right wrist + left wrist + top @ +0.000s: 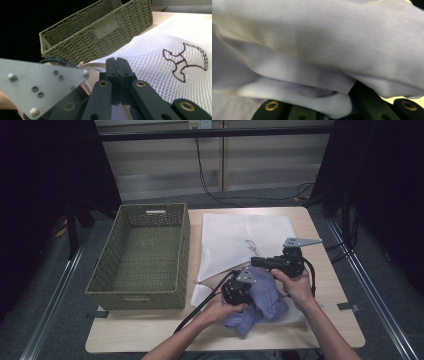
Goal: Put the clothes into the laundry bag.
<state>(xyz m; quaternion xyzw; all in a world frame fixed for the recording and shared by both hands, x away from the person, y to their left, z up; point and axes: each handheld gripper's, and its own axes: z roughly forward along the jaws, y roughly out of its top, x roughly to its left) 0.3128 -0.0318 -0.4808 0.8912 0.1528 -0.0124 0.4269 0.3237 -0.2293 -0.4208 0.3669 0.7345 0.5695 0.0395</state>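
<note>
L gripper (239, 289) sits low at the near edge of the table (327, 285), buried in the lilac shirt (260, 301); in the left gripper view folds of cloth (317, 57) drape right over the jaw bases and a fold runs down betw. them, so it looks clamped on the shirt, tho the tips are hidden. R gripper (257, 262) lies just beside it, pointing toward the basket (145, 255); in the right gripper view its jaws are pressed flat together, w/ the white mesh bag (160, 57) right behind the tips. Can't tell if a bit of mesh is pinched betw. them or nothing at all; a strip of lilac shows under the jaw bases. Outward: the shirt is a crumpled heap at the near side, lying partly on the bag's near end, under both hands. The bag (240, 240) lies flat on the table centre, its embroidered mark facing up, and most of it looks flat and unfilled. The basket stands to the left, touching or nearly touching the bag's edge, w/ no cloth inside. Judgement: early-to-mid stage. The shirt is gathered and gripped at the bag's mouth end, but whether any of it is inside yet can't be told. Prob. left to do: open the mouth, stuff the shirt in, close it, then maybe move the bag to the basket.
</note>
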